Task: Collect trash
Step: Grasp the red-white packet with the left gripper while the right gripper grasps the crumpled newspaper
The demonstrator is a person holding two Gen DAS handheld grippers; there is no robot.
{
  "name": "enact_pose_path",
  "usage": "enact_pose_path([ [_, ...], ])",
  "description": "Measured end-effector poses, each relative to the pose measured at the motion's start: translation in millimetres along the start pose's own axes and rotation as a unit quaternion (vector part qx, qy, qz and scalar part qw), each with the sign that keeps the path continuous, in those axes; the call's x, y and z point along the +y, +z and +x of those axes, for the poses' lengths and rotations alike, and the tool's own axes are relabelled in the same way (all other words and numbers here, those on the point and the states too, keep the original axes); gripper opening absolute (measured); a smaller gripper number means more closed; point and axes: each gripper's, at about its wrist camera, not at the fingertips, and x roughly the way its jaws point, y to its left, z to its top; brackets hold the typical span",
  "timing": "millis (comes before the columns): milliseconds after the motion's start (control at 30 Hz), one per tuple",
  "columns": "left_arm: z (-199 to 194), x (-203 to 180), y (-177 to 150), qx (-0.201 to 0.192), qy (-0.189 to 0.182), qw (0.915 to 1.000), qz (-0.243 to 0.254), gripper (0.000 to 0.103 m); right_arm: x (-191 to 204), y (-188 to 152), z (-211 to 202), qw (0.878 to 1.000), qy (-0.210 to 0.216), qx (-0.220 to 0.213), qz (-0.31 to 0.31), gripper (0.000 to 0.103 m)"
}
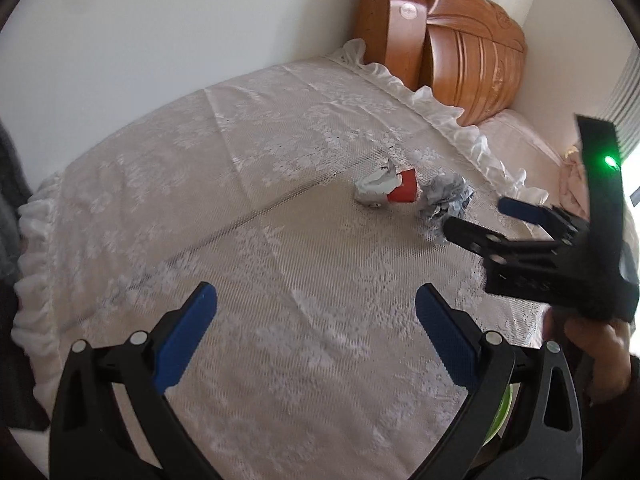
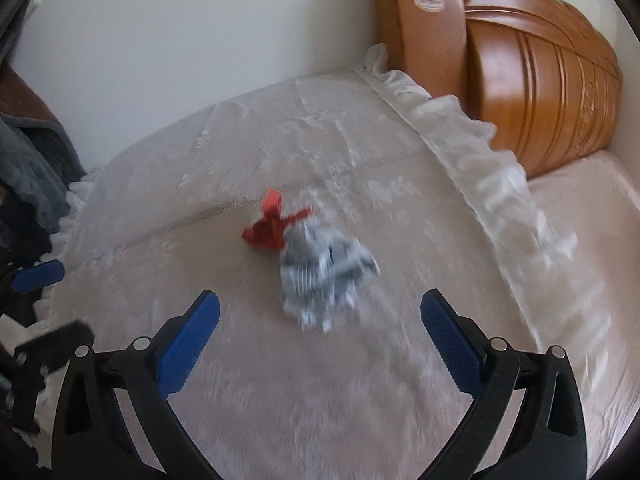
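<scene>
Here, crumpled trash [image 2: 328, 276] between open jaws.

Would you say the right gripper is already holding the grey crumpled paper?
No, the right gripper is open and empty, and the grey crumpled paper lies on the bed cover ahead of its fingertips.

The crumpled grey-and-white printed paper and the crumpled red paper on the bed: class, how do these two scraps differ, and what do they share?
The crumpled grey-and-white printed paper looks larger than the crumpled red paper. The grey-and-white one carries dark print; the red one is plain. The grey-and-white one lies nearer the open right gripper; the red one sits behind it. Both are crumpled, ungripped, and rest on the white lace bedspread.
</scene>
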Motion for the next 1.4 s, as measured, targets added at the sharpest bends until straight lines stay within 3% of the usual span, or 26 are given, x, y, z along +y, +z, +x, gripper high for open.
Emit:
enact_pose_path([
  [133,16.0,5.1,10.4,0.008,-0.015,0.9999,-0.001,0.095,1.3,5.8,17.7,1.0,-0.011,0.009,-0.008,0.097],
  [200,22.4,5.9,15.4,0.011,-0.021,0.9997,-0.007,0.095,-0.6,5.5,22.8,1.0,-0.013,0.015,-0.01,0.085],
  [267,28.7,4.3,20.8,0.009,-0.026,0.9996,-0.009,0.095,-5.4,4.2,26.8,1.0,-0.008,0.025,0.0,0.063],
  [367,35.6,-0.3,26.3,0.007,-0.023,0.9997,0.002,0.095,-14.1,1.0,23.8,0.999,0.012,0.027,0.021,0.054],
  [667,68.3,-36.5,49.4,0.004,-0.039,0.9985,0.039,0.095,-44.7,-18.8,-37.1,0.997,-0.005,-0.004,0.071,0.053],
  [967,107.8,-70.5,69.3,0.012,-0.021,0.9986,0.048,0.094,-73.3,-64.4,-72.5,0.991,-0.015,-0.006,0.136,0.054],
  [1267,142.3,-79.5,74.3,0.031,0.018,0.9983,0.045,0.053,-84.2,-86.7,-74.4,0.986,-0.022,-0.002,0.168,0.055],
  [1400,141.8,-79.3,77.3,0.033,0.014,0.9982,0.048,0.038,-85.1,-92.6,-81.6,0.985,-0.028,-0.005,0.172,0.055],
])
